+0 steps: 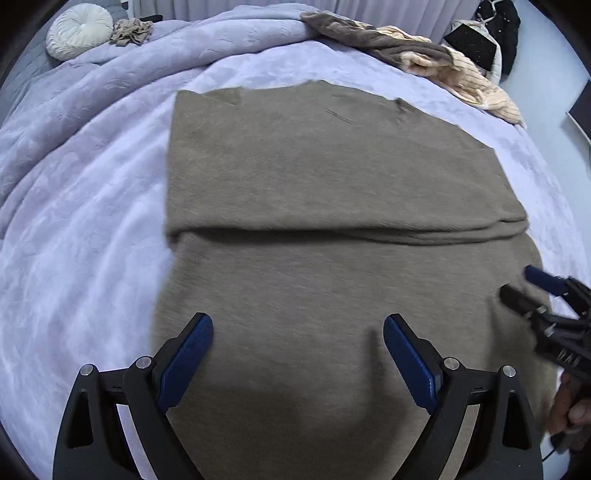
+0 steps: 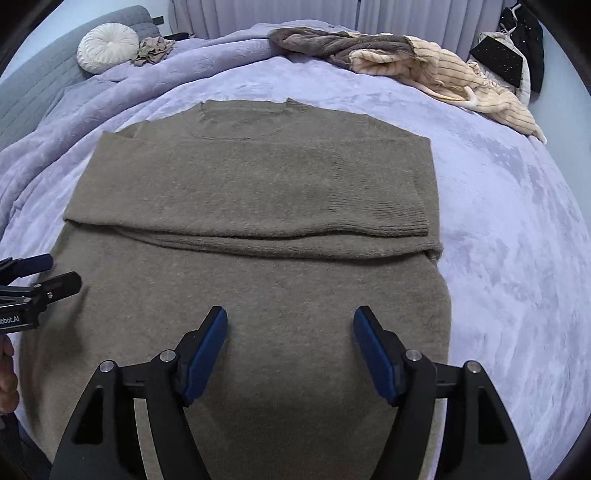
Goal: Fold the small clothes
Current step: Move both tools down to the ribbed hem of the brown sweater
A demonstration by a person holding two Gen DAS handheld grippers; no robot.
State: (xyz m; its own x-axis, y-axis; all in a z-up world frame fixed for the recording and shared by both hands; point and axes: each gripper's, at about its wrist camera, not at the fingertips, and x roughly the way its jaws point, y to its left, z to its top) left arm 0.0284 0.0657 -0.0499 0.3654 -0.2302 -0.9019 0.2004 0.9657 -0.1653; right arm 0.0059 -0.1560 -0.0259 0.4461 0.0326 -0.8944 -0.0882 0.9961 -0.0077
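Two black hand-held tools with blue pads

Each tool, the left tool (image 1: 298,325) and the right tool (image 2: 290,317), has two black angular arms with triangular cut-outs, silver round screws at the joints and ribbed blue pads (image 1: 186,363) inside the tips. White lettering marks the left one's side; bare skin of a hand (image 1: 569,410) shows.

Lavender-covered bed (image 2: 498,206), pale curtains (image 2: 258,13)

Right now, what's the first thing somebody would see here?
A big grey-brown knitted sweater lies flat mid-bed on a fluffy lilac blanket, sleeves folded across. The open left gripper and right gripper hover above its hem. A cream striped garment lies crumpled at the far edge.
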